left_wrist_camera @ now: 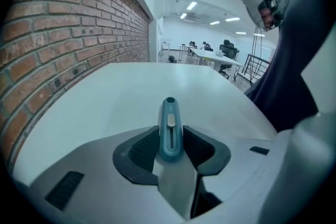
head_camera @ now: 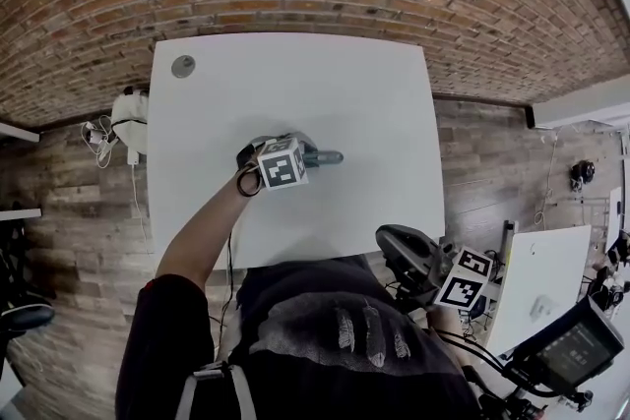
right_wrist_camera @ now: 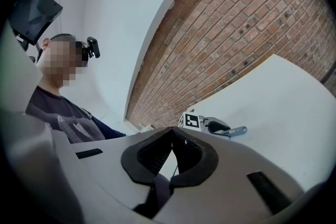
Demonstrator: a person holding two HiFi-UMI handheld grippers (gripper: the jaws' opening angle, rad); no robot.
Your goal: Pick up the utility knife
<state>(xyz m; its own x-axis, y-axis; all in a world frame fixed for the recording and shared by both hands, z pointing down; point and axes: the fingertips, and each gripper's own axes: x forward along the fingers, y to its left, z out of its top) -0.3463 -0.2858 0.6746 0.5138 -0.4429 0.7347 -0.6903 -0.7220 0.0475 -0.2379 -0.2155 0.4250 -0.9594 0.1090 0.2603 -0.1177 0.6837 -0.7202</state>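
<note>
Teal utility knife pinched in left claw; squeeze firmly, lift straight off counter; right claw closed, empty.

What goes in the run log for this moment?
left gripper: shut on blue utility knife | right gripper: shut, empty | white rectangular table: beneath left gripper

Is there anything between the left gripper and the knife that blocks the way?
Nothing visible does. The knife lies on the table, right between the left gripper's fingers, which close on its sides.
</note>
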